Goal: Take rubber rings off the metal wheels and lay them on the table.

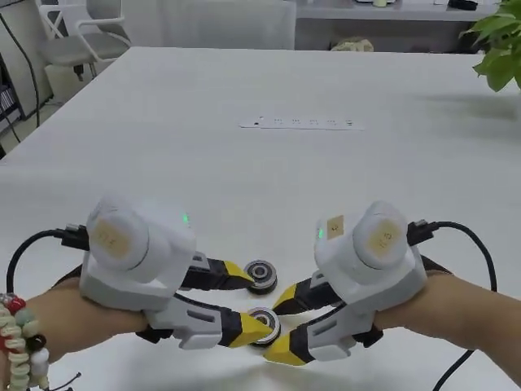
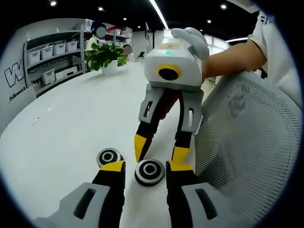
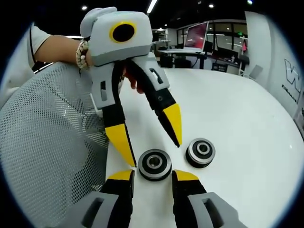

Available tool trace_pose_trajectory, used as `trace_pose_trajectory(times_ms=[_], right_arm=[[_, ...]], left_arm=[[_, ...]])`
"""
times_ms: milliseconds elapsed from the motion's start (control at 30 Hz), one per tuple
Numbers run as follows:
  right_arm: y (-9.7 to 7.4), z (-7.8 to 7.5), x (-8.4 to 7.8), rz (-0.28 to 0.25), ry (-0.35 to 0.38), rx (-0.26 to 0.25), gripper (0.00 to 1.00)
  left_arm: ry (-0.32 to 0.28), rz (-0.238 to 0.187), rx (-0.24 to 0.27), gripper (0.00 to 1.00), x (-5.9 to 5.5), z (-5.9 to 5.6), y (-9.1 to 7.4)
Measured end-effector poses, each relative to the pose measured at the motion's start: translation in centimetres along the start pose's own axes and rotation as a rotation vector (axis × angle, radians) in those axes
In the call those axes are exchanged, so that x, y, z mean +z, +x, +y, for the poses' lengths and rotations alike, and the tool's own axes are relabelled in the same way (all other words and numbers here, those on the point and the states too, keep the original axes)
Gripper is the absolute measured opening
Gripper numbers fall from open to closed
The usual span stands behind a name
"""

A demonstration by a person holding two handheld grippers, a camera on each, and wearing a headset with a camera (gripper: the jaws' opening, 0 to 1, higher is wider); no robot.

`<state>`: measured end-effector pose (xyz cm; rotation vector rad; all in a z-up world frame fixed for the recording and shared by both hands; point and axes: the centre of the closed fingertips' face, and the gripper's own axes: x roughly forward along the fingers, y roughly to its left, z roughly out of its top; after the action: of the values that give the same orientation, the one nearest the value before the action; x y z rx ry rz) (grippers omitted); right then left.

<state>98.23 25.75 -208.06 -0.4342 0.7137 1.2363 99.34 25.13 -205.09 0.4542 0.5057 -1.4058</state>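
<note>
Two metal wheels lie flat on the white counter (image 1: 244, 163), close in front of the person. Both look to have their dark rubber rings on, so no ring is off yet.

The near wheel (image 1: 264, 320) sits between both grippers, which come at it from opposite sides. Likely reason: one steadies the wheel while the other peels the ring.

Left gripper (image 1: 248, 301): jaws spread, straddling the near wheel and holding nothing. In the left gripper view the wheel lies in the gap between the yellow tips. Cannot tell if the tips touch it.

Right gripper (image 1: 279, 327): jaws also spread, tips on either side of the same wheel with nothing pinched. Contact is unclear.

The far wheel (image 1: 260, 275) lies just beside the left gripper's outer jaw tip, outside the jaws and waiting its turn.
</note>
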Motion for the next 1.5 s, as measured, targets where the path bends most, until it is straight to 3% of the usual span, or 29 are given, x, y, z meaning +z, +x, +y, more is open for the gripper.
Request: trace_pose_trajectory(times_ms=[100, 300, 433, 833, 1500], right_arm=[[0.0, -0.1, 0.0, 0.001, -0.006, -0.002, 0.28], [-0.1, -0.3, -0.1, 0.002, 0.002, -0.007, 0.26], [-0.3, -0.5, -0.2, 0.0, 0.024, -0.007, 0.26], [-0.2, -0.2, -0.2, 0.008, 0.005, 0.0, 0.25], [-0.4, -0.4, -0.1, -0.004, 0.038, -0.003, 0.27]], left_arm=[[0.035, 0.031, -0.012, 0.23, -0.5, -0.3, 0.2], [0.024, 0.019, 0.001, 0.19, -0.1, 0.1, 0.4], [0.05, 0.05, 0.0, 0.12, -1.1, 0.1, 0.6], [0.076, 0.002, -0.017, 0.08, -0.8, -0.1, 0.8], [0.074, -0.013, -0.007, 0.08, -0.5, -0.3, 1.0]])
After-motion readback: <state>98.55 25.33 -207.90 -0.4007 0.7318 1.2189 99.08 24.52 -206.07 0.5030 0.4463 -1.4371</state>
